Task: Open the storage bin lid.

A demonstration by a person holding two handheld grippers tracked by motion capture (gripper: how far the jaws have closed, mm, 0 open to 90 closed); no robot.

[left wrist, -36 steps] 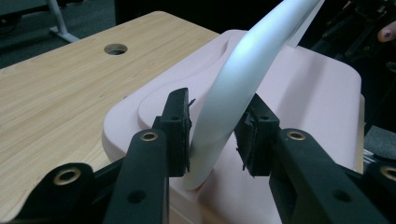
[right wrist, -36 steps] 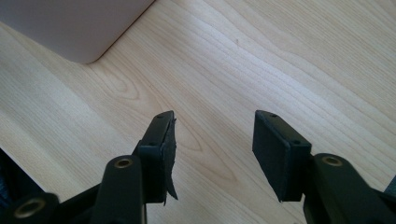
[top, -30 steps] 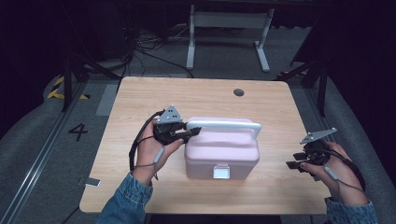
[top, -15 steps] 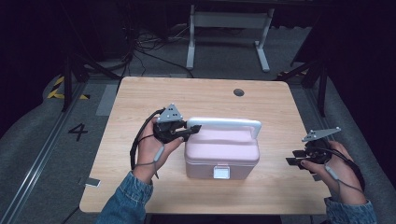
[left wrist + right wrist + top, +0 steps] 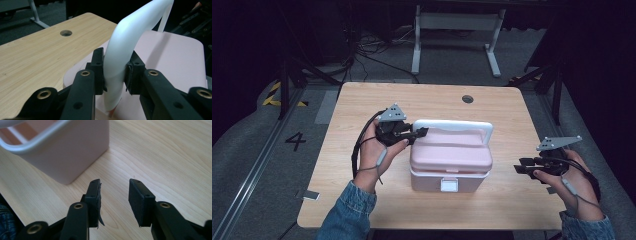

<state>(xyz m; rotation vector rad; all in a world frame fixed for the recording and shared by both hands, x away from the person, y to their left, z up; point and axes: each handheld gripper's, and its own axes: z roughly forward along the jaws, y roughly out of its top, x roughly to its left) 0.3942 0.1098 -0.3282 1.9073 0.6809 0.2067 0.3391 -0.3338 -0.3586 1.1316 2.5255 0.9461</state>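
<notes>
Pink box [image 5: 451, 161] at the centre of the high view, standing on the wooden table [image 5: 362, 105] with its white handle [image 5: 452, 125] raised. Left gripper [image 5: 419, 134], left of centre, pinches the handle's left leg between both pads. Right gripper [image 5: 518, 169], at the right edge, rests apart from the box; its jaws have just been closing, still spread with nothing between them.

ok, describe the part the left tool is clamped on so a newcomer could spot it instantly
Start at the wooden table and find the pink box near its middle. Arching over the box's lid is a white handle, and the left tool grips its left end. It is the one white hoop standing above the pink lid, unlike the small white latch on the front.
</notes>
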